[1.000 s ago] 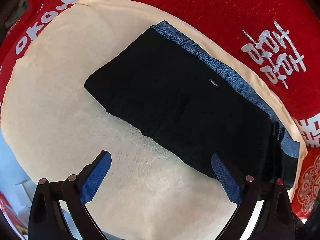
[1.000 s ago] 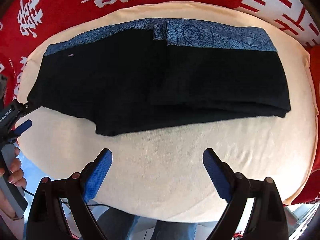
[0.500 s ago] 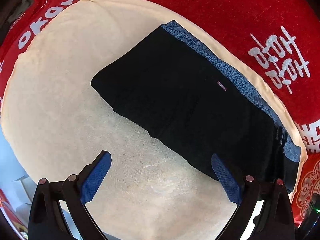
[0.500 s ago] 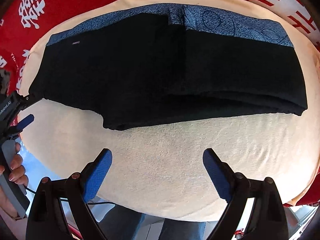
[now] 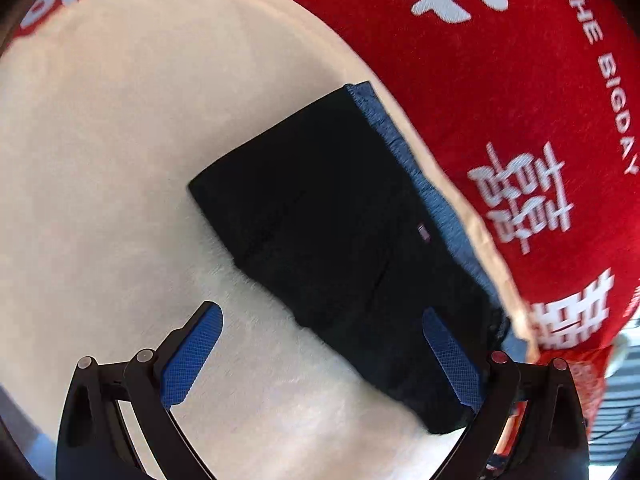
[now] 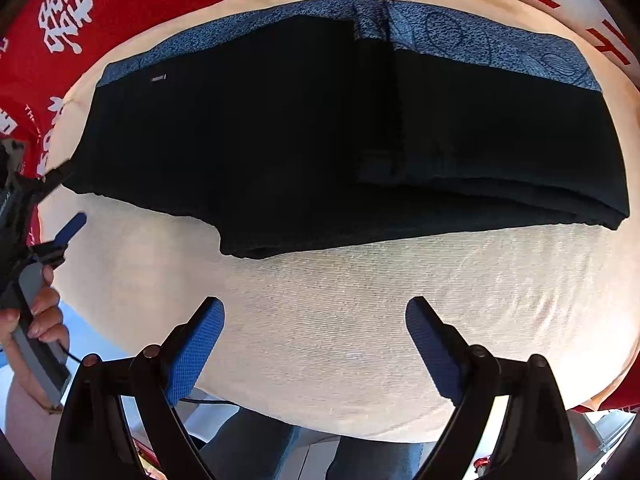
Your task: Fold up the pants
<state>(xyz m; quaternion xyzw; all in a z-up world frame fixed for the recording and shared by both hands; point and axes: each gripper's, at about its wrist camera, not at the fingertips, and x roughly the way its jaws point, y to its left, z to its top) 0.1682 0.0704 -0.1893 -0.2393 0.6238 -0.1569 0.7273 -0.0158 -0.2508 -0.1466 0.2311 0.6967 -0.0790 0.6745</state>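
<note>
Black pants [image 6: 312,132] with a patterned blue waistband [image 6: 480,40] lie folded flat on a cream towel [image 6: 340,300]. Their right part is doubled over in layers. In the left wrist view the pants [image 5: 340,232] run diagonally from the middle to the lower right. My left gripper [image 5: 320,336] is open and empty, hovering at the pants' near edge. My right gripper [image 6: 316,332] is open and empty over bare towel, in front of the pants. The left gripper also shows at the left edge of the right wrist view [image 6: 60,200], next to the pants' left corner.
The cream towel [image 5: 120,160] lies on a red cloth with white characters [image 5: 500,80]. A hand [image 6: 36,320] holds the left tool at the towel's left edge. The towel's front edge drops off to the floor below my right gripper.
My left gripper has swung left, so the pants sit further right in its view. My right gripper has moved closer to the pants. Both stay open.
</note>
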